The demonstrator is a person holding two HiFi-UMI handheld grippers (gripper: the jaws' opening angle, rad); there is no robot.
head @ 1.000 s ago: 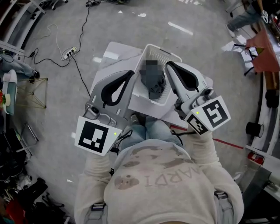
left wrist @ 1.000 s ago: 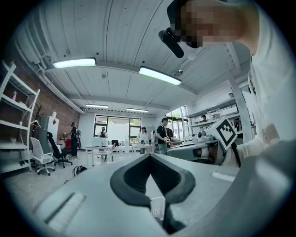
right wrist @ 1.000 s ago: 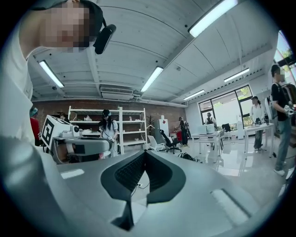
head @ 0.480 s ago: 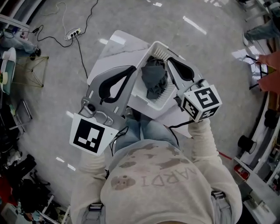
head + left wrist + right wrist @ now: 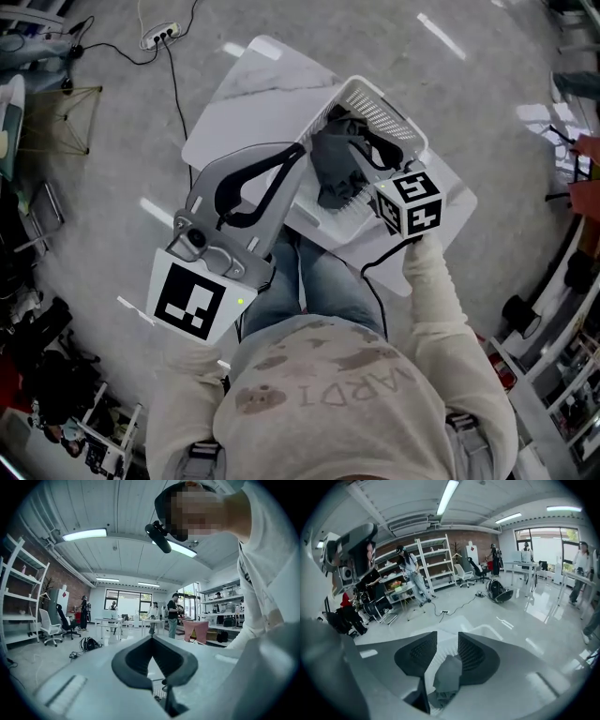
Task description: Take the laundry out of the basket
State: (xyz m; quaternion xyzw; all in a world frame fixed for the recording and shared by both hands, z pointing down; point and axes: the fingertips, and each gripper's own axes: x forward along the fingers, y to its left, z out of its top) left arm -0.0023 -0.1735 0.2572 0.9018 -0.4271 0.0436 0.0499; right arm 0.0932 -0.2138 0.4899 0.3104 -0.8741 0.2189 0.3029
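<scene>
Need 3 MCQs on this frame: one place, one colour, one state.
1. Where is the dark garment?
A) on the floor
B) in the basket
C) hanging from the left gripper

2. What colour is the basket?
A) white
B) red
C) black

3. How do the right gripper's jaws stand?
A) pressed together
B) apart
C) out of view

Answers:
1 B: the garment lies inside the basket.
2 A: its mesh wall is white.
3 B: the right gripper shows a clear gap between its jaws, with the garment below it.
</scene>
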